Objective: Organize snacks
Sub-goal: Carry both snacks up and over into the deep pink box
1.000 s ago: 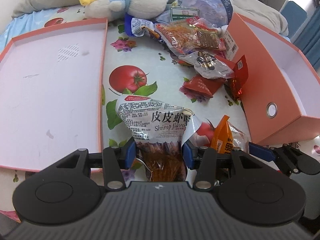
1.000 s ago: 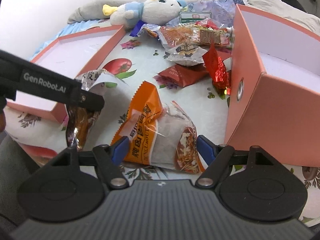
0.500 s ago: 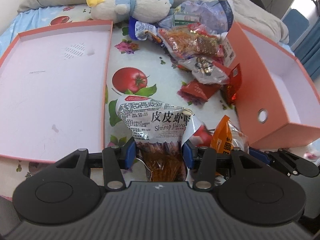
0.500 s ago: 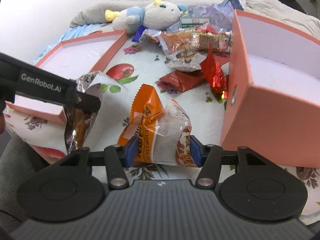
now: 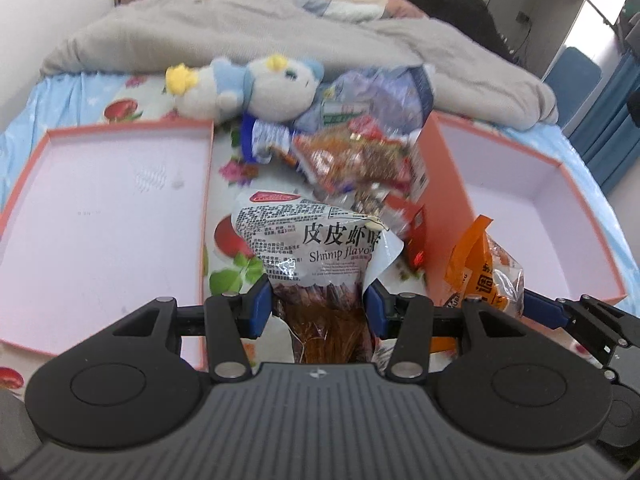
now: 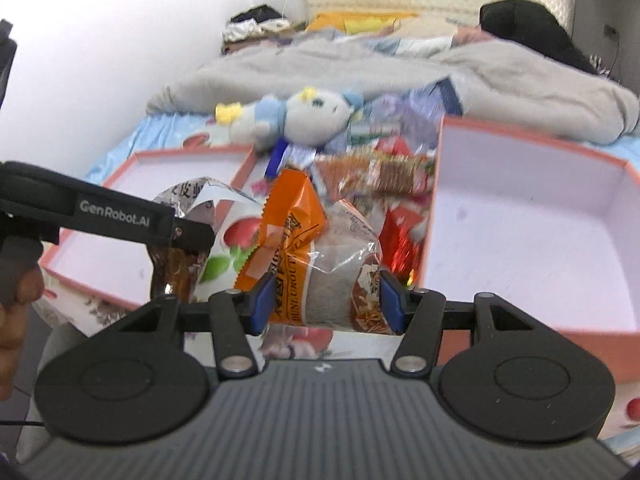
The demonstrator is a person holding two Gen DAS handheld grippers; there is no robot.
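My left gripper (image 5: 318, 306) is shut on a silver shrimp-flavour snack bag (image 5: 308, 240) and holds it lifted over the bed between the two boxes. My right gripper (image 6: 326, 300) is shut on an orange and clear snack pack (image 6: 316, 264), also lifted; this pack shows in the left wrist view (image 5: 484, 276) at right. A pile of loose snack packets (image 5: 356, 156) lies farther back between the boxes. The shallow pink lid (image 5: 100, 216) lies at left and the deeper pink box (image 5: 532, 216) at right, both with nothing inside.
A blue and white plush toy (image 5: 256, 88) lies behind the snack pile. A grey blanket (image 5: 280, 32) covers the far bed. The sheet has a tomato print (image 5: 236, 248). The left gripper's arm (image 6: 108, 216) crosses the right wrist view at left.
Both grippers have risen and tilted up with their snacks. The right gripper closed on the orange pack and lifted it off the sheet.
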